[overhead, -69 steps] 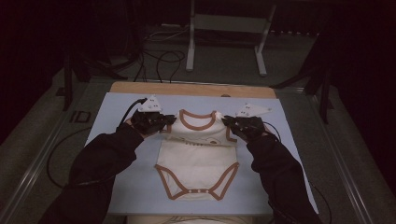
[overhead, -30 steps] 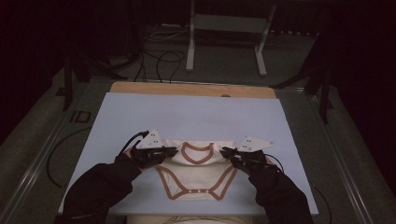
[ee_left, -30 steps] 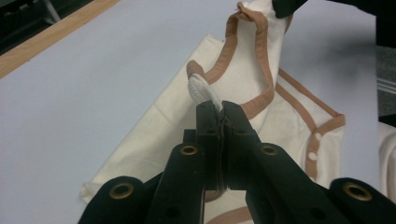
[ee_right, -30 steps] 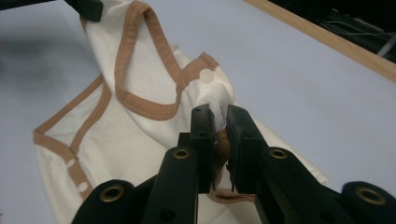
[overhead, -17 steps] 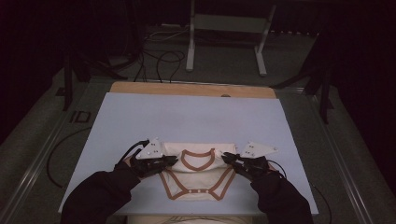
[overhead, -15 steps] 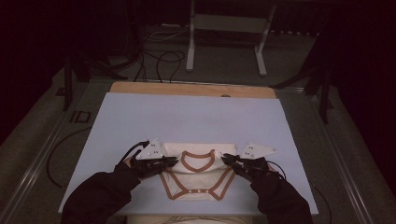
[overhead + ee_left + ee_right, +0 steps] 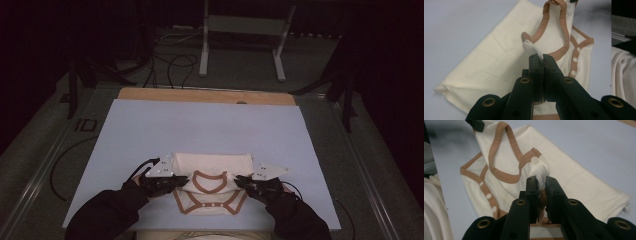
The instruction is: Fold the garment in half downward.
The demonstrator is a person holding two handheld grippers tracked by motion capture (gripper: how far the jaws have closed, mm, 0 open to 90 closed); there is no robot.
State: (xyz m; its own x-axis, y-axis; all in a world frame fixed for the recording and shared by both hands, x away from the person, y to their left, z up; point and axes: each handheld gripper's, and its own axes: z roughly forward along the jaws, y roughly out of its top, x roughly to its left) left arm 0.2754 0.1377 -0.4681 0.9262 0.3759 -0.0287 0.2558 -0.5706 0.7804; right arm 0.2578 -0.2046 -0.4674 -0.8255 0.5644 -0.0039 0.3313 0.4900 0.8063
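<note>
With both shoulders pinched, you are folding the bodysuit, lying at lower centre on the blue mat. Left gripper and right gripper each clamp cloth. Next: lay the neckline flat, then release.

**Dark room, lit tabletop**

A pale blue-grey table cover fills mid-frame, with a wooden strip along its far edge. Upper centre, a white metal stand sits on grey floor. Black cables snake at upper left. Both top corners fall into darkness.
</note>
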